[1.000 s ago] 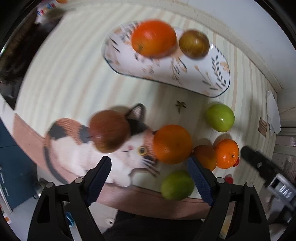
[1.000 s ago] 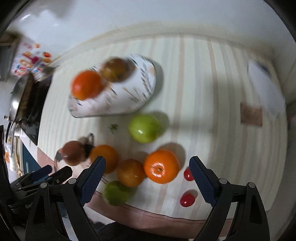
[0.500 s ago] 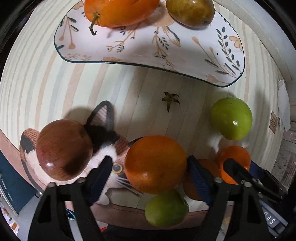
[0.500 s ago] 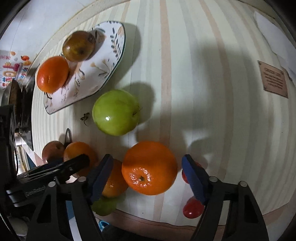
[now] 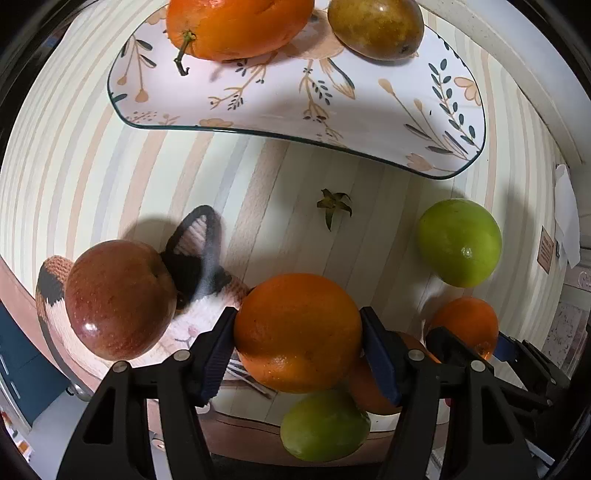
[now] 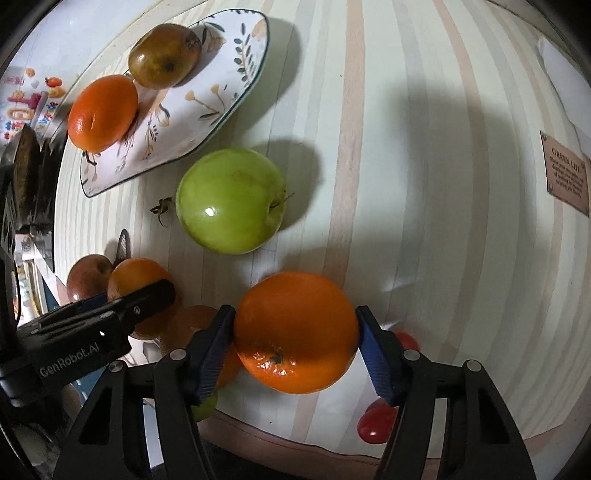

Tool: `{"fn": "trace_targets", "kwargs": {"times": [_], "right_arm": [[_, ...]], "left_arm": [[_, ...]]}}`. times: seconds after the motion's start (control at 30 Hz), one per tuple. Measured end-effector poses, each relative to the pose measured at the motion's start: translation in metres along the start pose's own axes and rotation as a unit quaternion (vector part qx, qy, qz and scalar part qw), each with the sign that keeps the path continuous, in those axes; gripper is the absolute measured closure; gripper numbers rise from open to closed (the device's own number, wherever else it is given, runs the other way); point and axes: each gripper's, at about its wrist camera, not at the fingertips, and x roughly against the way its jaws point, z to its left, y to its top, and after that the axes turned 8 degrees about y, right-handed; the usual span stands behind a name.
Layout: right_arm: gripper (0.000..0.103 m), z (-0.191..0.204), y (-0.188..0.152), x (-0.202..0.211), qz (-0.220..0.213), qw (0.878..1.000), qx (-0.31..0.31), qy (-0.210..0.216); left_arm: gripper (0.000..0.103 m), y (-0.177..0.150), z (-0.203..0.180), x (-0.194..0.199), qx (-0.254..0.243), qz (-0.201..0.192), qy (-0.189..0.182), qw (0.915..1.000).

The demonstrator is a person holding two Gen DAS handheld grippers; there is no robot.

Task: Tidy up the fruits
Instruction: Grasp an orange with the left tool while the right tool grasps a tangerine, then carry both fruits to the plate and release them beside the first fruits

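My left gripper [image 5: 297, 343] is shut on an orange [image 5: 297, 332], its blue pads touching both sides. My right gripper [image 6: 295, 343] is shut on another orange [image 6: 295, 332]. A floral plate [image 5: 332, 110] at the far side holds an orange fruit [image 5: 236, 26] and a brownish fruit [image 5: 375, 27]. A red apple [image 5: 118, 299], a green apple [image 5: 460, 242], a second green fruit [image 5: 325, 424] and a smaller orange [image 5: 467, 321] lie on the striped mat. The green apple also shows in the right wrist view [image 6: 231, 199].
A cat-shaped coaster [image 5: 199, 251] lies under the red apple. A dry calyx [image 5: 334, 206] lies on the mat. Two small red tomatoes [image 6: 376, 424] sit by the table's front edge. A brown label [image 6: 567, 181] is at the right.
Both grippers moved forward and down onto the fruit and closed, each on an orange. The plate now looms closer in the left wrist view.
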Motion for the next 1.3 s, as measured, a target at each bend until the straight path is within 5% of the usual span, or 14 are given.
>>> {"fn": "trace_targets", "kwargs": {"times": [0.27, 0.47, 0.77, 1.03, 1.3], "right_arm": [[0.036, 0.006, -0.004, 0.009, -0.017, 1.000, 0.011, 0.001], [0.036, 0.024, 0.000, 0.048, -0.051, 0.998, 0.023, 0.033], [0.036, 0.068, 0.047, 0.094, -0.099, 0.991, 0.070, 0.058], [0.036, 0.095, 0.105, 0.031, -0.065, 0.994, 0.085, 0.033], [0.036, 0.104, 0.128, -0.017, -0.033, 0.995, 0.089, 0.015]], "left_arm": [[0.040, -0.003, 0.012, 0.023, -0.002, -0.035, 0.003, 0.9994], [0.040, -0.006, 0.033, 0.076, 0.009, -0.083, -0.031, 0.9960], [0.040, 0.039, 0.073, 0.129, 0.037, -0.130, -0.036, 0.9902], [0.040, 0.109, 0.113, 0.095, 0.054, -0.090, 0.023, 0.9942], [0.040, 0.142, 0.126, 0.057, 0.062, -0.036, 0.020, 0.9972]]}}
